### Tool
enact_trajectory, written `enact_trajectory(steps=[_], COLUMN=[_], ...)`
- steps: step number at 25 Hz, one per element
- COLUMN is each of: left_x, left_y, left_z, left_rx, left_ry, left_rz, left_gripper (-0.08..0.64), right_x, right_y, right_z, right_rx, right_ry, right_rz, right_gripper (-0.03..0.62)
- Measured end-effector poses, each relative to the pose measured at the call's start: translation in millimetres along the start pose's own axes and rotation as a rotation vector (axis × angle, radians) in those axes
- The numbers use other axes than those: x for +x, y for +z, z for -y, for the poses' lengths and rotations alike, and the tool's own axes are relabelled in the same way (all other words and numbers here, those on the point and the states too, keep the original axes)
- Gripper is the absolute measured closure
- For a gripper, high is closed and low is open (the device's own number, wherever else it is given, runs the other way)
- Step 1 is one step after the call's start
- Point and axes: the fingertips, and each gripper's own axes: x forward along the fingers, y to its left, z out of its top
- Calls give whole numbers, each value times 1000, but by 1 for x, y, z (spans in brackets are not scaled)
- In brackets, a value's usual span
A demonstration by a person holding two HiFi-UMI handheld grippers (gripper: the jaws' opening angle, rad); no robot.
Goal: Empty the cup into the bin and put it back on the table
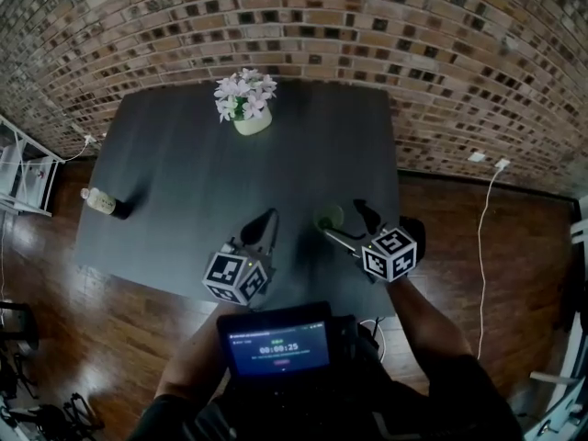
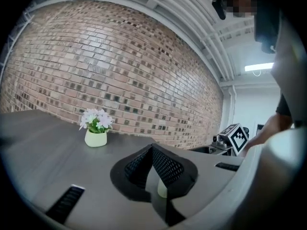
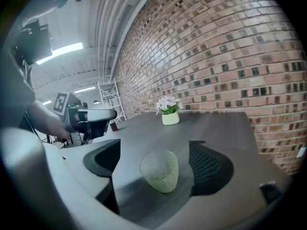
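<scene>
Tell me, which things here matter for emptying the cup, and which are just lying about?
For the job:
green cup
right claw, open around the cup
table
(no bin in view)

Just lying about:
flower pot
small bottle
white rack

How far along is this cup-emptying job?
Probably nearly finished, though I can't be sure. Done: the cup stands upright on the table and looks empty. In hand: nothing; the right gripper has its jaws wide apart either side of the cup, not touching it. Left: likely only drawing the gripper away. No bin is in view.
</scene>
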Motion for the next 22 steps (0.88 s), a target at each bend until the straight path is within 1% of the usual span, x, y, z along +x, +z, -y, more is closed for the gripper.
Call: enact_trajectory(steps=[4,5,7,10,11,13,15,16,18,20,22], left_x=[-14,-18,-26,-33,-34,-38,-40,-40,-41,-41,-38], left_y=[13,16,25,39,41,44,46,45,40,37,44], left_z=[0,-1,-1,5,7,9,9,8,6,5,8], left_rx=[25,33,35,28,34,42,37,36,47,50,34], left_ry=[-11,-5,4,5,5,4,3,1,-8,-12,-9], left_rz=[25,28,50,79,79,78,75,71,53,46,61], left_gripper=[569,569,569,569,569,569,569,569,569,569,569], right_x=[-19,-23,-34,-48,-52,-56,-59,-60,-63,-67,-70], right_y=[27,34,45,64,70,78,83,85,89,91,92], right_z=[-15,-20,-31,-45,-49,-56,-65,-67,-67,-65,-64], right_rx=[-26,-37,-51,-54,-54,-60,-100,-116,-104,-71,-70], right_ry=[8,5,2,11,12,19,26,22,11,8,3], right_rz=[61,77,94,134,150,169,172,177,193,209,211], right_gripper=[140,185,217,318,358,418,463,509,589,591,591])
